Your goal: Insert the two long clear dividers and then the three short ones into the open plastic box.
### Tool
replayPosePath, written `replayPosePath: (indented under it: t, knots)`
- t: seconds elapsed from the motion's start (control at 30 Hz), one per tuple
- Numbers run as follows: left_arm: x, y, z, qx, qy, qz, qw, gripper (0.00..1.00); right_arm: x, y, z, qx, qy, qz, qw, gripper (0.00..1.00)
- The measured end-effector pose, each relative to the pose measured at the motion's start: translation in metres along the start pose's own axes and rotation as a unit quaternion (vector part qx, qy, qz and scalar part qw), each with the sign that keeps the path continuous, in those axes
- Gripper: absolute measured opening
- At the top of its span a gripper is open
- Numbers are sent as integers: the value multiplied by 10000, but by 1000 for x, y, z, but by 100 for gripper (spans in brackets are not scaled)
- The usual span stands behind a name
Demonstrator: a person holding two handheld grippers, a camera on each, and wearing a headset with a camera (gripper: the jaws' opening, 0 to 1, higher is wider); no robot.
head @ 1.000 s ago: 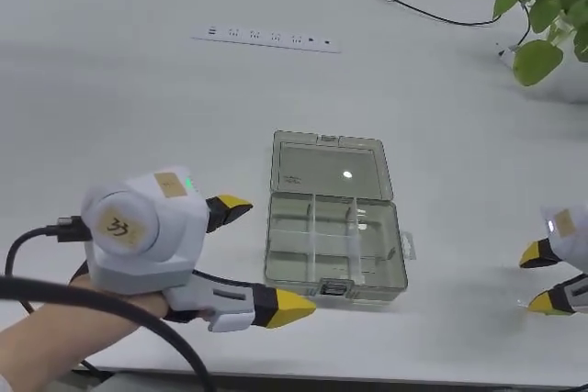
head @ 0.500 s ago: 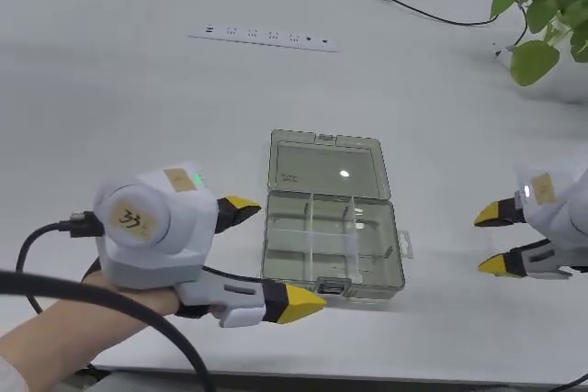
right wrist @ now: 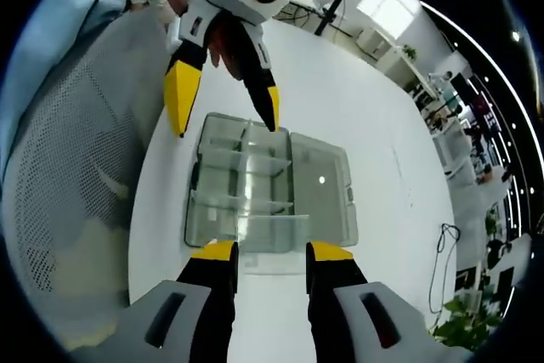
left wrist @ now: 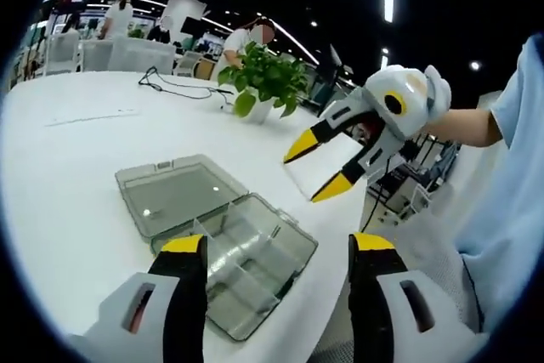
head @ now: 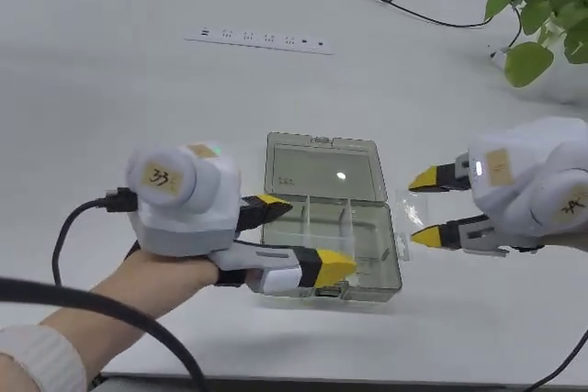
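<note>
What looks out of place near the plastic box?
One clear divider is outside the open box, beside its edge, between the tips of the right tool, while other dividers already stand inside. I can't tell whether the tool grips it. Nothing looks spilled or broken.

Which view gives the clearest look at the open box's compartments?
The right gripper view: the box lies nearly whole, seen from above, with its inner walls plain. In the head view the left gripper covers the box's near left corner. The left gripper view sees the box at a slant, so the compartments overlap.
</note>
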State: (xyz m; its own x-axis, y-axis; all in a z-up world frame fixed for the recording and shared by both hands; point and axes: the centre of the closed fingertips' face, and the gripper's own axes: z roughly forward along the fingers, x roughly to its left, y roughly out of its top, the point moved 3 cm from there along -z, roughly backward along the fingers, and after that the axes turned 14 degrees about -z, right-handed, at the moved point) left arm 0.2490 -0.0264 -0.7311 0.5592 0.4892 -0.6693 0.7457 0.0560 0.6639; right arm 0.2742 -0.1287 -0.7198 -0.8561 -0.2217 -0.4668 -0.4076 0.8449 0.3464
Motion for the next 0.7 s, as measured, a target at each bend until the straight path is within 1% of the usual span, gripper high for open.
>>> replayPosePath:
  t: [0.03,0.07,0.1,0.13,0.17,0.2,0.23,0.27,0.3,0.33,0.37,0.43,0.5,0.53,0.57,0.63,0.7]
  knots:
    - [-2,0,1,6,-72,-113,9999,60,-3,6,0,-47,-88,-59,9999,32]
    - [-2,2,3,-27,-48,-253,9997,58,-3,9,1,-59,-85,-64,9999,32]
    - [-3,4,5,-96,-62,-329,9994,57,-4,14,1,-94,-96,-87,9999,32]
    - [-2,6,7,-143,-54,-566,9983,56,-5,20,1,-161,-176,-126,9996,32]
    - [-2,8,8,-164,-69,-671,9976,54,-4,23,1,-174,-162,-154,9996,32]
    - [-2,10,9,-219,-58,-717,9972,51,-4,27,0,-212,-177,-175,9995,32]
    - [-3,13,9,-276,-89,-766,9966,49,-6,30,0,-252,-244,-204,9992,32]
    - [-5,14,10,-313,-128,-855,9958,47,-5,33,1,-232,-226,-236,9992,32]
    - [-6,16,11,-345,-153,-1067,9936,43,-4,36,2,-231,-221,-302,9990,32]
    - [-5,18,11,-379,-184,-1100,9930,41,-4,38,2,-235,-233,-364,9988,32]
    - [-5,20,12,-417,-231,-1214,9915,37,-2,39,3,-211,-187,-362,9989,32]
    - [-5,18,13,-335,-234,-1277,9910,29,0,43,4,-246,-196,-428,9986,32]
    - [-5,17,14,-315,-236,-1329,9903,22,0,47,5,-249,-185,-463,9984,32]
    - [-5,13,15,-223,-210,-1472,9886,18,0,48,6,-254,-205,-492,9983,32]
    - [-5,14,16,-257,-247,-1448,9888,14,-1,49,6,-235,-228,-531,9981,32]
    - [-5,12,16,-248,-256,-1593,9866,12,-1,51,7,-213,-236,-598,9977,32]
    - [-6,10,17,-259,-269,-1620,9861,9,0,51,7,-204,-209,-628,9976,32]
